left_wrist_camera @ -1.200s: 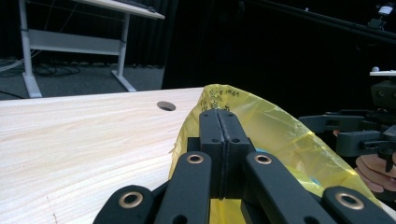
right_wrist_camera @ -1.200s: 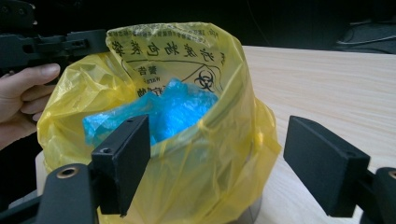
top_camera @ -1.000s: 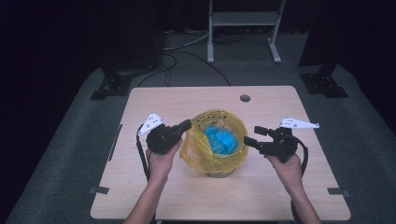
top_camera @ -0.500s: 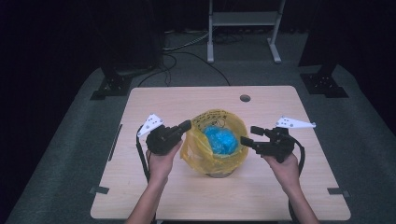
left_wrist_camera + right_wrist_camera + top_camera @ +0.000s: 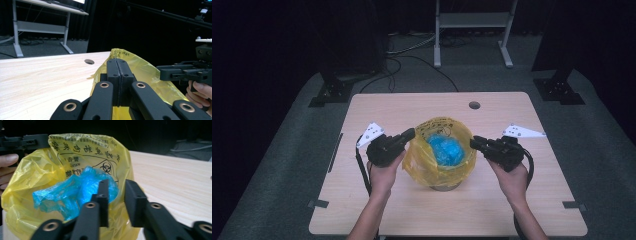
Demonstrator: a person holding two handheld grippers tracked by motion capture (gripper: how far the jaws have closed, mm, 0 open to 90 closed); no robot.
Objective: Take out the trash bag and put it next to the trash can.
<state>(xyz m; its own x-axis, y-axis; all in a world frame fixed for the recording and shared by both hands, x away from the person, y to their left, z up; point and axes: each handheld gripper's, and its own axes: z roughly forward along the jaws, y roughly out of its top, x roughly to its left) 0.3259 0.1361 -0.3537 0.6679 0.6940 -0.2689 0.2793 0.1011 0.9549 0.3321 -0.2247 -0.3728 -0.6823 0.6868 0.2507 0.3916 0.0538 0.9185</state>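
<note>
A yellow biohazard bag [image 5: 432,162] lines a small grey bin [image 5: 443,186] at the table's middle. A crumpled blue plastic wad [image 5: 447,149] lies inside it. My left gripper [image 5: 409,134] is at the bag's left rim, and in the left gripper view its jaws [image 5: 117,62] are pressed together with yellow film [image 5: 147,70] around them. My right gripper [image 5: 476,142] is at the bag's right rim. Its jaws have just been closing. In the right gripper view a gap remains between them [image 5: 117,187], with the bag's [image 5: 37,170] edge in it and the blue wad [image 5: 75,190] beyond.
The bin stands on a light wooden table [image 5: 512,210] with a round cable hole [image 5: 474,105] at its far edge. A desk frame [image 5: 472,30] and cables lie on the floor beyond. Black stand feet [image 5: 329,95] sit off both far corners.
My right gripper has shifted slightly left to the bag's right rim, and its jaws have narrowed from wide apart. The left gripper and the bag have stayed put.
</note>
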